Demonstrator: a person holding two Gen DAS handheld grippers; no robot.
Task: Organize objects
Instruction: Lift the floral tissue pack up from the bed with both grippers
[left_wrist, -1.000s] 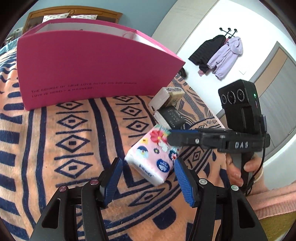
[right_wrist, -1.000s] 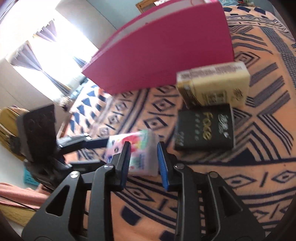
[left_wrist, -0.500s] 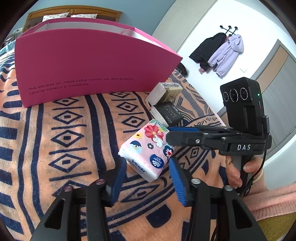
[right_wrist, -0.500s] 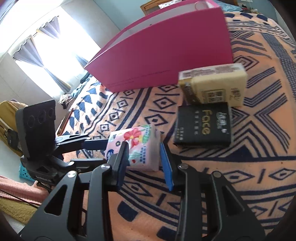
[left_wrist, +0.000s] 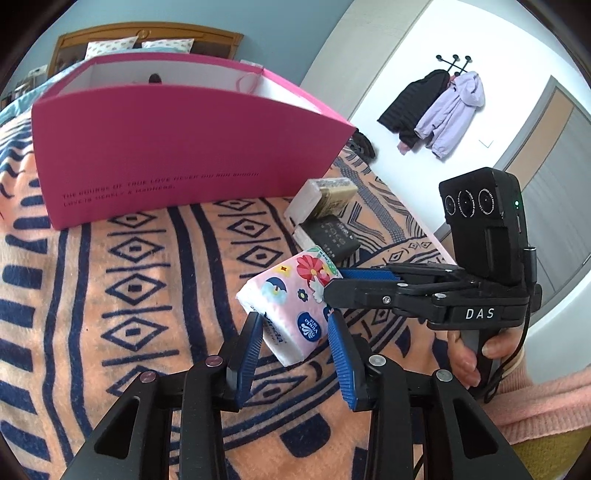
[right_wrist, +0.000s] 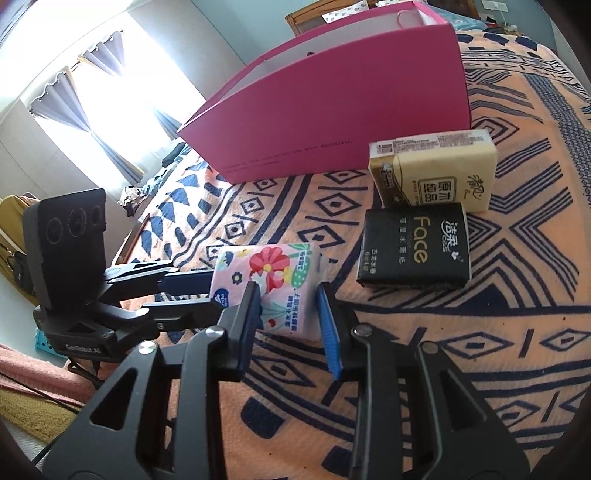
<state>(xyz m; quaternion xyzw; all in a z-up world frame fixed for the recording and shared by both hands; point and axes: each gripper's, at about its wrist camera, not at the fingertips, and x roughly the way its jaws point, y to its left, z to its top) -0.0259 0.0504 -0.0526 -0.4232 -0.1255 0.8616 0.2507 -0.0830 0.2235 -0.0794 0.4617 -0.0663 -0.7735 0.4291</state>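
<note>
Two grippers have hold of one small thing: the floral tissue pack (left_wrist: 291, 302) sits low over the patterned bedspread (left_wrist: 110, 295), tilted, whether it touches the cloth I cannot tell. The left gripper (left_wrist: 295, 332) has its jaws closing, the pack's near end between the blue pads and the left pad already against the wrapper. The right gripper (right_wrist: 286, 306) comes in from the side; its jaws are closing too, and they straddle the other part of the same pack, the left pad touching it.

Beyond, a black tissue pack (right_wrist: 413, 245) and a beige tissue pack (right_wrist: 436, 170) lie just beside each other on the bed, and the open pink gift bag (left_wrist: 177, 155) stands behind them, likely where everything is meant to go.

My worry is the double grip. The pack is soft, so if the two hands pull even slightly different ways it could twist, crumple or slide out of one set of pads. If one lets go late, the wrapper may tear. The bag also looks light and stands on soft bedding; a careless nudge on its rim during the drop could tip it over.
</note>
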